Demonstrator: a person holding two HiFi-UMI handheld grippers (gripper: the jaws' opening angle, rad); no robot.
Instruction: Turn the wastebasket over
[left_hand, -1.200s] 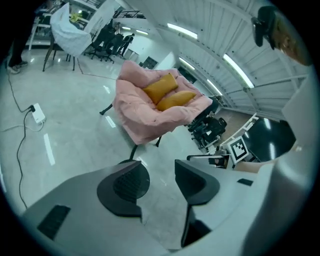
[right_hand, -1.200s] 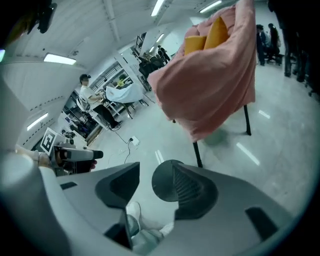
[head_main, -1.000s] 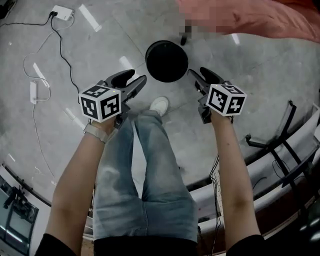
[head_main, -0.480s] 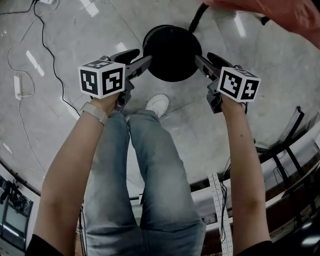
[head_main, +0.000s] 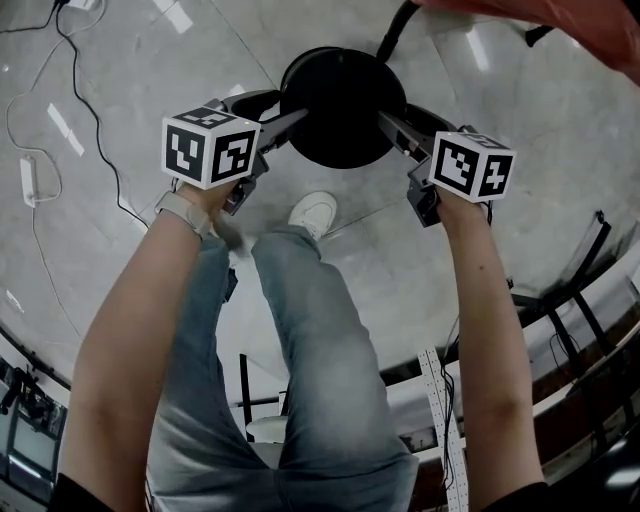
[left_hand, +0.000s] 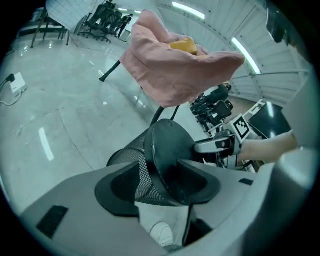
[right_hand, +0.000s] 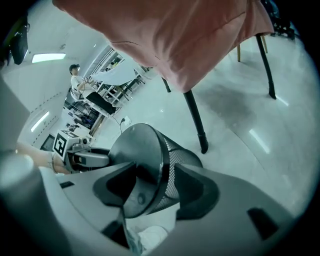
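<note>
A black mesh wastebasket (head_main: 343, 105) stands upside down on the grey floor, its solid round bottom facing up. My left gripper (head_main: 290, 108) is at its left side and my right gripper (head_main: 392, 115) at its right. In the left gripper view the jaws (left_hand: 159, 172) straddle the basket's (left_hand: 167, 145) bottom rim, one over the mesh wall, one over the disc; they have just been opening. In the right gripper view the gripper (right_hand: 155, 170) straddles the rim of the basket (right_hand: 142, 145) the same way. I see neither pair pressing on it.
A pink cloth (left_hand: 175, 60) hangs over a black-legged stand just behind the basket; one leg (right_hand: 195, 120) stands close to it. The person's white shoe (head_main: 315, 212) is in front of the basket. A cable (head_main: 90, 110) lies at left, metal frames (head_main: 570, 300) at right.
Both grippers have come down and forward to the basket's two sides, so that its rim now lies between each pair of jaws. The basket itself has not moved.
</note>
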